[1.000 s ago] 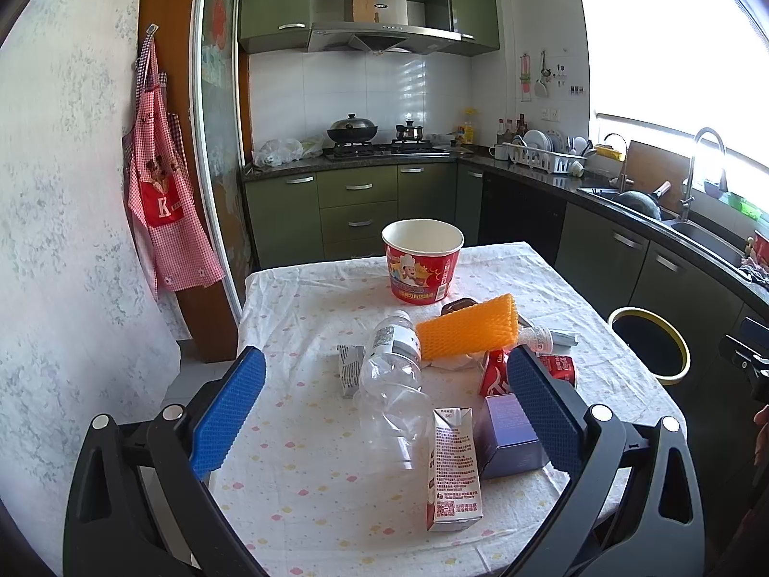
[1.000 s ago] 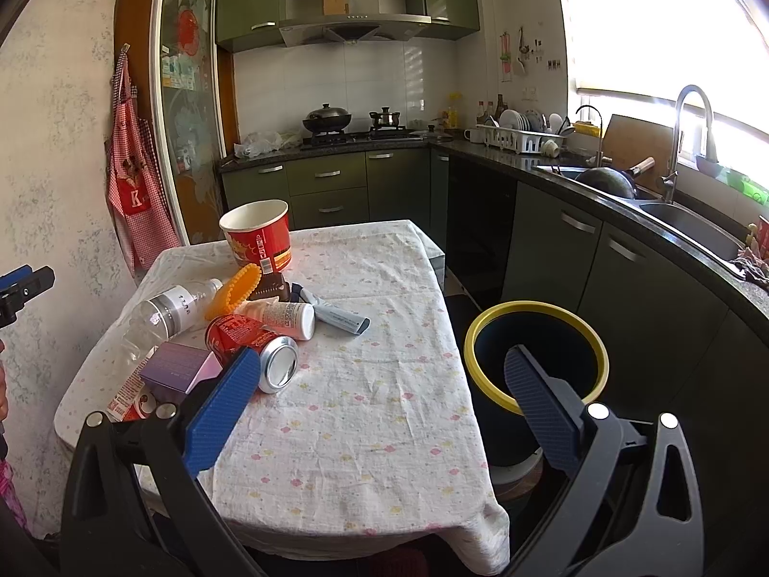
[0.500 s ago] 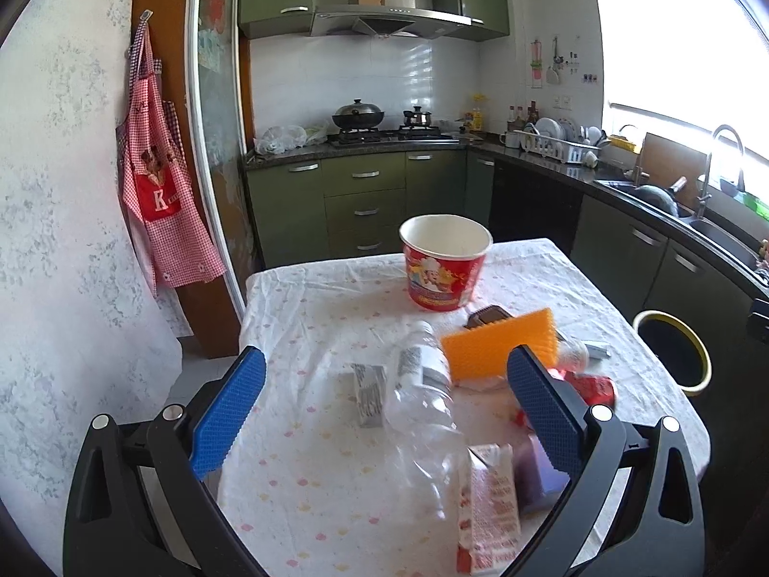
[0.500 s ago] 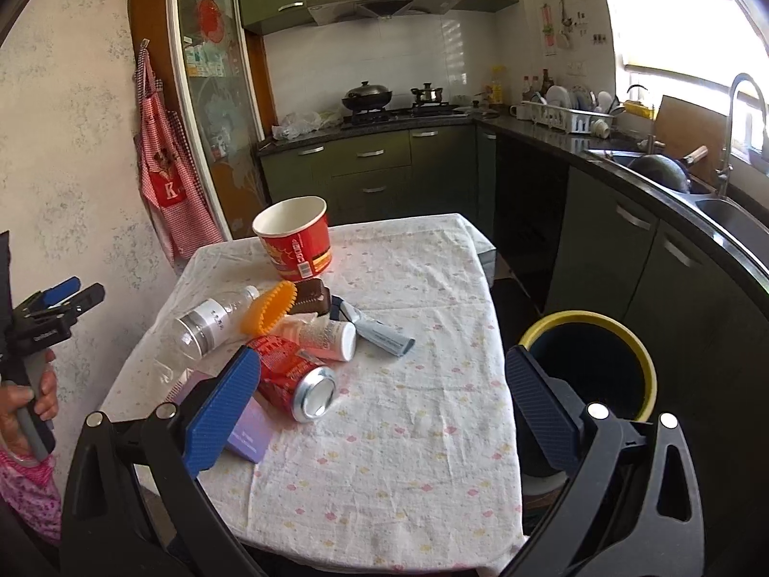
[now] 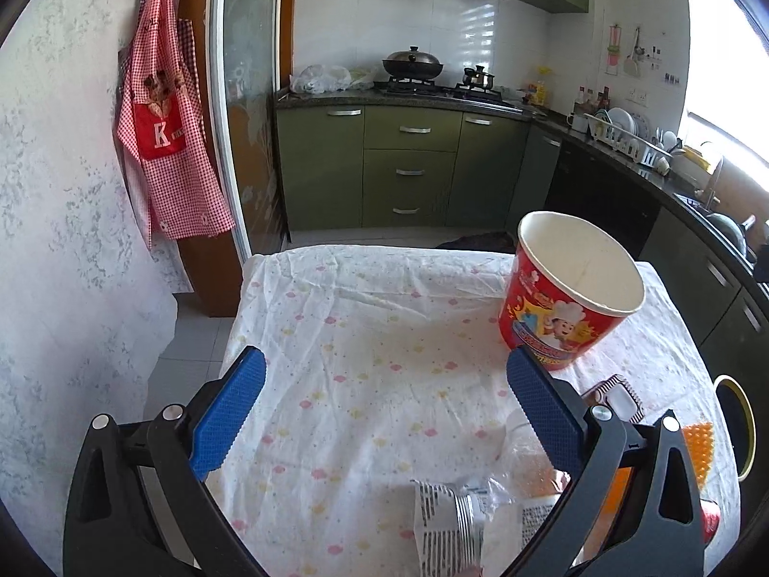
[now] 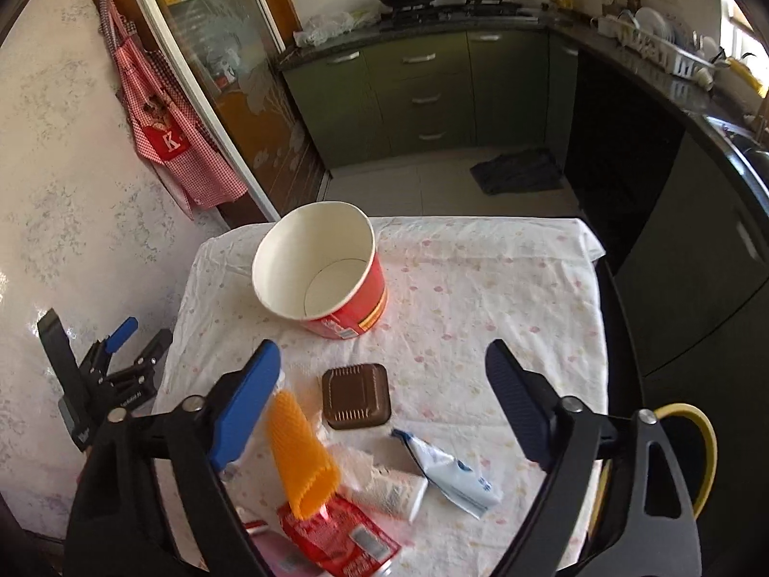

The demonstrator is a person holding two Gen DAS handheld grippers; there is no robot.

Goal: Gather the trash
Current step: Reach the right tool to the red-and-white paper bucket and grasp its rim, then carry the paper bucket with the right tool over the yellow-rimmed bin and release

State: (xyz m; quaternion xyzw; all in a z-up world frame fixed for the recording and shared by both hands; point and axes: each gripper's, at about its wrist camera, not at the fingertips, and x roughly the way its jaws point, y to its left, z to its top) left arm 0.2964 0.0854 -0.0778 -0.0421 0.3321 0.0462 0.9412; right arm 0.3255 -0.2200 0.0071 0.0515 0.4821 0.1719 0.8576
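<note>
Litter lies on a table with a flowered white cloth (image 6: 480, 288). A red paper bucket (image 6: 327, 279) stands upright and empty at the far side, also in the left wrist view as the bucket (image 5: 567, 303). Nearer lie a brown plastic tray (image 6: 358, 396), an orange foam net (image 6: 298, 457), a crushed red can (image 6: 336, 533), a blue-white tube (image 6: 452, 471) and a clear bottle (image 5: 476, 519). My right gripper (image 6: 382, 360) hovers above the tray; its jaws are closing with nothing pressed between them. My left gripper (image 5: 379, 375) is open over bare cloth, left of the bucket.
A yellow-rimmed bin (image 6: 706, 452) stands on the floor by the table's right side. Green cabinets (image 5: 408, 168) and a stove fill the far wall. A red checked apron (image 5: 168, 134) hangs by a glass door at the left. A dark mat (image 6: 519, 170) lies on the floor.
Both grippers have swung forward over the table. The left one now faces the bucket and bare cloth. The right one has tipped downward over the litter and its jaws have narrowed.
</note>
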